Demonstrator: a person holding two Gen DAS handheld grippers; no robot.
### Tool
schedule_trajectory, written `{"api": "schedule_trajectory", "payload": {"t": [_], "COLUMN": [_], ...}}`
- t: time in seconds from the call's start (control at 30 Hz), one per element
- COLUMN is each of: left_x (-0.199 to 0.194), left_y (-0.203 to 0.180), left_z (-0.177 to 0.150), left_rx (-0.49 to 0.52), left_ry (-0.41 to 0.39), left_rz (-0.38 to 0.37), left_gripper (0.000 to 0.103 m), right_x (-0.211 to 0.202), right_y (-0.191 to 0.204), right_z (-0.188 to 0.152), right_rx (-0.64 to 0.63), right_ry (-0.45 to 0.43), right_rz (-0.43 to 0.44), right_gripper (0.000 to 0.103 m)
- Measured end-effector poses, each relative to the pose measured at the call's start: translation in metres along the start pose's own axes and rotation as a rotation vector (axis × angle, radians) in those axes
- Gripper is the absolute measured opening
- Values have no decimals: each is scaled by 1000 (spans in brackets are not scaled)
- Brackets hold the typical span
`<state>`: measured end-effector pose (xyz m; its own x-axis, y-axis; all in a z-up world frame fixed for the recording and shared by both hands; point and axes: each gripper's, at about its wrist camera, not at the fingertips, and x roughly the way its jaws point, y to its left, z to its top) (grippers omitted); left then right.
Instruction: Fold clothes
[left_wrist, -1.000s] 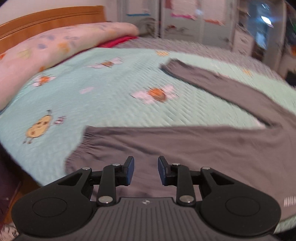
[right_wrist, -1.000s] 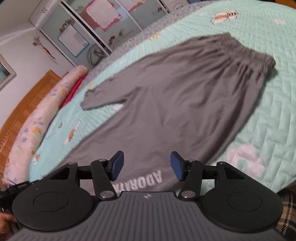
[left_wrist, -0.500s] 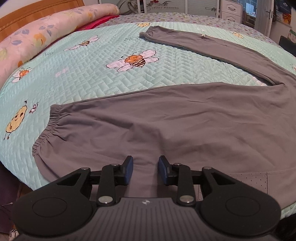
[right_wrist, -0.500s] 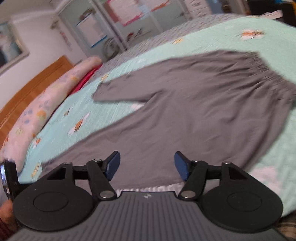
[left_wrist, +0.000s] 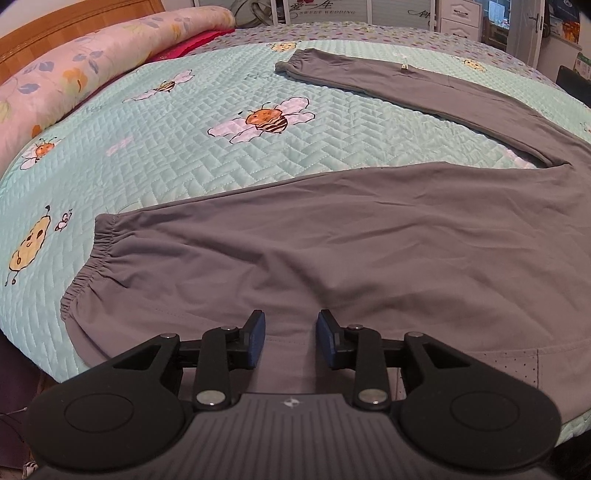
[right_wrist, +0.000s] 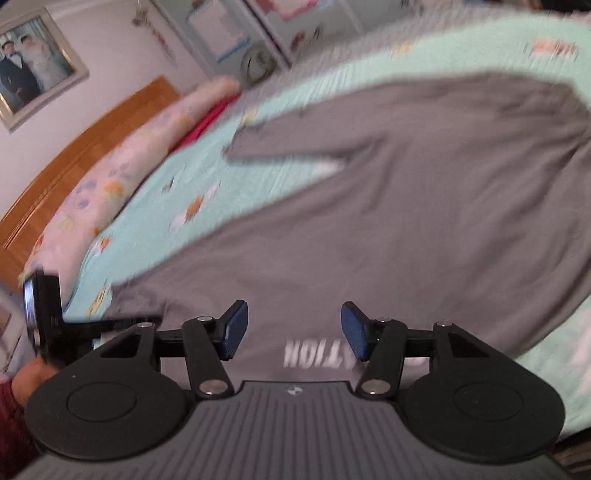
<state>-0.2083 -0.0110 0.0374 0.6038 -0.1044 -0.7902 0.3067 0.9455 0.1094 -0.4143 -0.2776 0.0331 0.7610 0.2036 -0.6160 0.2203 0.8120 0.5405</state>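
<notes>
Grey trousers (left_wrist: 332, 251) lie spread flat on a mint quilted bedspread (left_wrist: 184, 147) printed with bees. The near leg ends in an elastic cuff (left_wrist: 88, 266) at the left, and the far leg (left_wrist: 406, 85) angles away toward the back. My left gripper (left_wrist: 291, 338) hovers over the near leg by the bed's front edge, open by a narrow gap with nothing between the pads. In the blurred right wrist view, my right gripper (right_wrist: 294, 330) is over the trousers (right_wrist: 406, 221) above white lettering (right_wrist: 299, 352). Its jaws are closing, with nothing gripped.
A pink flowered bolster (left_wrist: 74, 74) lies along the wooden headboard (left_wrist: 55, 26) at the left. Cabinets and drawers (left_wrist: 461, 14) stand beyond the bed. The bed drops off at the lower left (left_wrist: 22, 369). A hand (right_wrist: 29, 380) with a red sleeve holds the other gripper at the left.
The left gripper has sunk closer to the near trouser leg, which looms larger. The right gripper swung sideways across the trousers, its jaws widening and then narrowing again.
</notes>
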Motion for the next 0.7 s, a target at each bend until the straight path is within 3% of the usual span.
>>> {"api": "schedule_trajectory", "payload": {"t": [0.13,0.23,0.37,0.47,0.57,0.7], "left_x": [1,2,3,3,2,3], "left_y": [0,-2,-7,-7,-7,-11], "left_z": [1,3,2,4,4,4], "left_rx": [12,20,30,31,30,44], "left_ry": [2,4,3,10,15,15], "left_rz": [-2,8,29,34,38,55], "left_gripper": [35,35,36,36,36,36], "right_x": [3,-14,-17,-1,-10,-25], "right_y": [5,12,3,-18,-21,-21], "right_z": [-7,10,29,18,9,20], "right_rx": [0,-27,-64,-25,9,21], "right_ry": [58,-28,-90,11,-6,-67], "right_rz": [-11,0,-108,-153,-119,-110], "right_gripper": [56,56,58,60,61,61]}}
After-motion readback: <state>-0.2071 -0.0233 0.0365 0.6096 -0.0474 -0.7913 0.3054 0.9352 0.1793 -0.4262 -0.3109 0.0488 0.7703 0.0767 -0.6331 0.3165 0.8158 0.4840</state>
